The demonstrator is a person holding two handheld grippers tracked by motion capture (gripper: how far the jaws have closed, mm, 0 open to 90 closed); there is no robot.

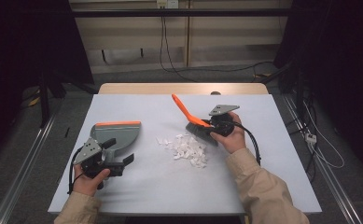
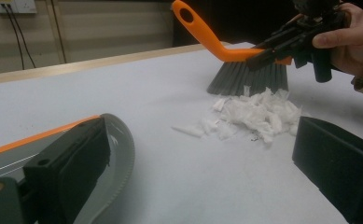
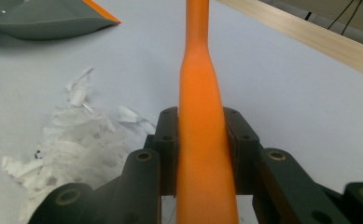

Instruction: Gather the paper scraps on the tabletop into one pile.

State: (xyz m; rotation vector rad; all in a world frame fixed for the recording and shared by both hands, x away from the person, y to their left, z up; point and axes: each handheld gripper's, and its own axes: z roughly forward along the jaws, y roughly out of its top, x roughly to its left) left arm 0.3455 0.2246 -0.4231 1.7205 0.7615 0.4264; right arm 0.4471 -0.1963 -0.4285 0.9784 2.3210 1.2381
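Right hand-held gripper (image 1: 215, 127) is clamped on the orange handle of a small brush (image 1: 194, 120); in the right gripper view the handle (image 3: 200, 116) runs straight up between both jaws, pads tight on either side. Brush bristles (image 2: 247, 78) rest on the bench (image 1: 137, 186) at the far-right edge of a pile of white paper scraps (image 1: 187, 149), touching it. Handle tilts up and away to the left.

Left hand-held gripper (image 1: 105, 161) sits at bench's left w/ jaws spread wide, nothing pressed between them; the grey dustpan (image 1: 116, 135) w/ orange trim lies just beside its left jaw (image 2: 67, 172). Dustpan is apart from the scraps, to their left.
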